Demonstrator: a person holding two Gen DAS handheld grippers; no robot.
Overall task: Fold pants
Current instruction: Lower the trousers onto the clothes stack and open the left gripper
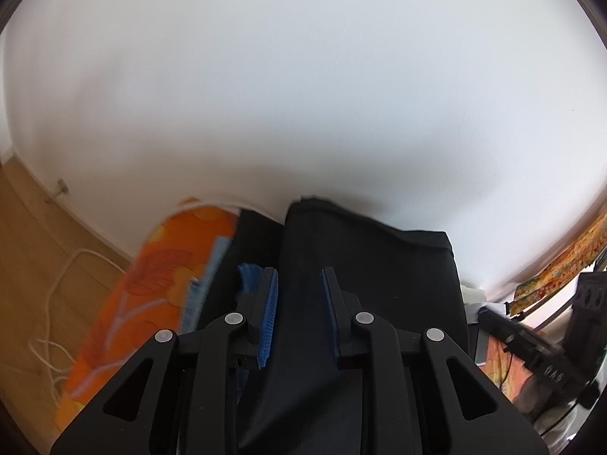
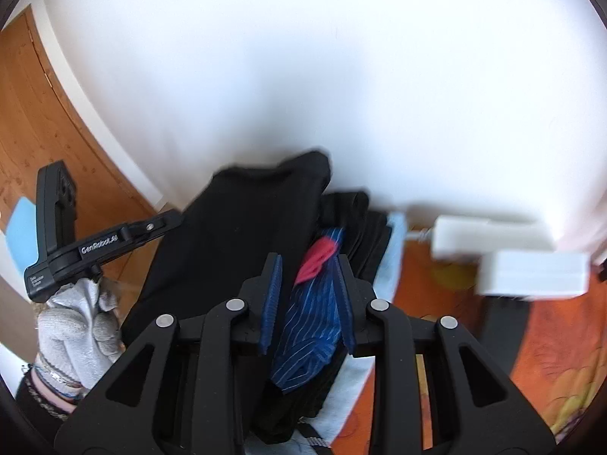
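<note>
Left gripper (image 1: 299, 284): jaws apart, black pants (image 1: 364, 265) lying between and beneath them; contact cannot be confirmed. Right gripper (image 2: 309, 273): jaws apart above a blue striped garment (image 2: 311, 326). The pants (image 2: 242, 235) lie folded on an orange-covered surface (image 1: 151, 276), near edge hidden by the gripper bodies. Gloved hand (image 2: 76, 326) partly cut off. Both views blurred.

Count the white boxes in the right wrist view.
2. A longer white box against the wall at right; a second white box just in front, lower right. Blurred; others may be hidden.
</note>
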